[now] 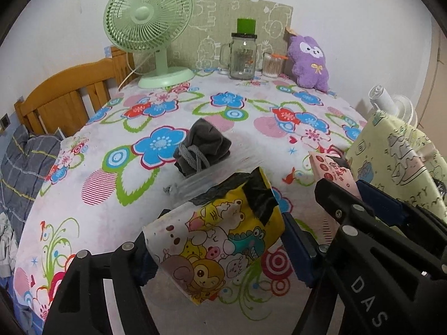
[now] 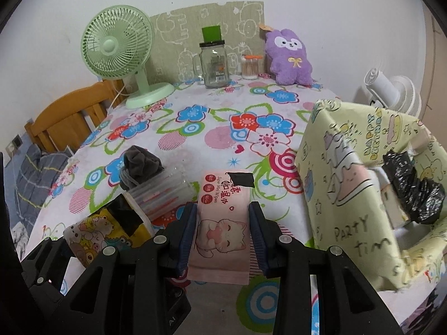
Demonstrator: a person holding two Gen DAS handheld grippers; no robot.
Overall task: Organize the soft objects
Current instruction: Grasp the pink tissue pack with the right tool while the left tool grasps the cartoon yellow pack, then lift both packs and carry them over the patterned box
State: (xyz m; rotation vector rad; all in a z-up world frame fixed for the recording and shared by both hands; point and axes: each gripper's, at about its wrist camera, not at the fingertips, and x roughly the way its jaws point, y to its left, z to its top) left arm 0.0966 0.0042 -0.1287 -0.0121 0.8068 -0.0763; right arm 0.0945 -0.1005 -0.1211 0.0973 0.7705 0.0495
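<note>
My left gripper (image 1: 220,251) is shut on a yellow cartoon-print soft pack (image 1: 218,240) with black tape on its top, held just above the floral tablecloth (image 1: 111,217). In the right wrist view my right gripper (image 2: 222,237) is shut on a pink wet-wipes pack (image 2: 223,209) printed with a cat. The cartoon pack (image 2: 95,231) shows at its lower left. A grey cloth bundle (image 1: 202,150) lies mid-table on a clear plastic box (image 2: 164,192). A purple plush toy (image 1: 308,61) leans against the back wall.
A pale yellow-green open box (image 2: 363,195) stands at the right with a black bag (image 2: 413,184) inside. At the back stand a green fan (image 1: 148,36), a glass jar (image 1: 241,58) and a cotton-swab tub (image 1: 272,65). A wooden bed frame (image 1: 61,103) lies left.
</note>
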